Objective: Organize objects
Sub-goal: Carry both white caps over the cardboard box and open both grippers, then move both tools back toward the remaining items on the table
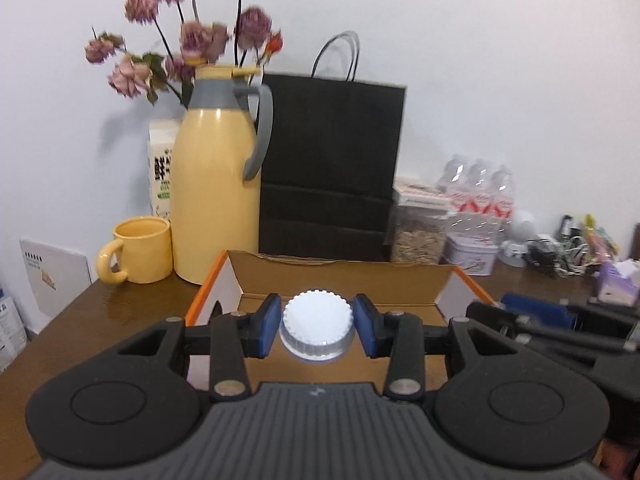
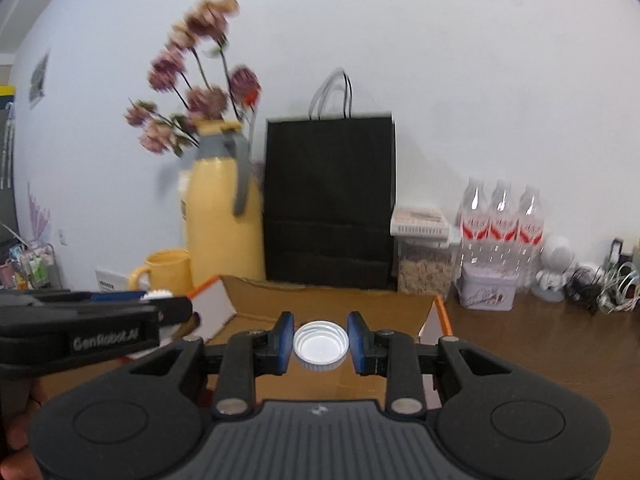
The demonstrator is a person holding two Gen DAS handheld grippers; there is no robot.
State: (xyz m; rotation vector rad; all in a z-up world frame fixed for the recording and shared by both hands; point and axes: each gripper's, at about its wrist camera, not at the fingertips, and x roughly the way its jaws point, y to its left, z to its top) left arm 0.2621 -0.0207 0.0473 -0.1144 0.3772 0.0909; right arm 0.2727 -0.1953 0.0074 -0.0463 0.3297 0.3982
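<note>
Brown tabletop (image 1: 120,312) against a white wall carries a blurred flower bunch (image 1: 188,36), a yellow jug (image 1: 216,196) and a black paper bag (image 1: 332,168). Above an open cardboard box (image 1: 344,276), its floor mostly hidden, the left gripper (image 1: 317,325) pinches a white ridged cap (image 1: 317,320) top-up; the right gripper (image 2: 320,340) clamps a second cap (image 2: 320,344), hollow side showing.

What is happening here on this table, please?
A person is sorting bottle caps with two handheld grippers. The left gripper holds a white cap top side up; the right gripper holds another white cap hollow side up. Both hang above the open cardboard box, and neither cap is released yet.
</note>
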